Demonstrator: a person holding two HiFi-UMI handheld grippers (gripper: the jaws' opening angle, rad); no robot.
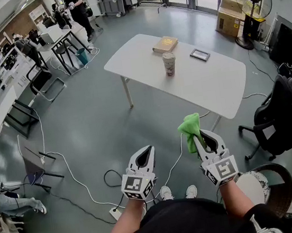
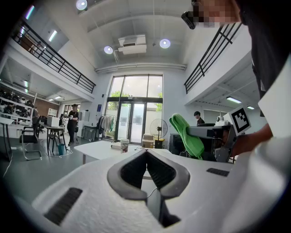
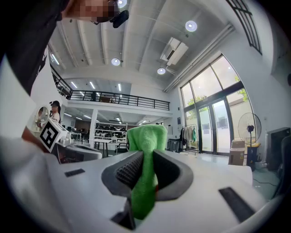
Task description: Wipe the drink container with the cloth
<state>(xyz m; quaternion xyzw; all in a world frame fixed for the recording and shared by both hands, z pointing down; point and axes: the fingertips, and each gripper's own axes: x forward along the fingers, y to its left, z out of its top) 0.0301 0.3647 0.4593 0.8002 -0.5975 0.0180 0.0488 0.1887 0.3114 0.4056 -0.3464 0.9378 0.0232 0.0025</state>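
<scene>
White plastic, your left hand-held gripper point(image 1: 148, 149) hangs low over the grey floor point(image 1: 94, 125), its jaws brought together on nothing. Further out, the drink container point(image 1: 169, 64), a tall cup, stands upright on the white desk point(image 1: 211, 86), near a tan book point(image 1: 165, 44) and well apart from both tools. To the right, your right hand-held gripper point(image 1: 204, 135) pinches the green cloth point(image 1: 191, 126), whose folded top sticks up past the jaws.
</scene>
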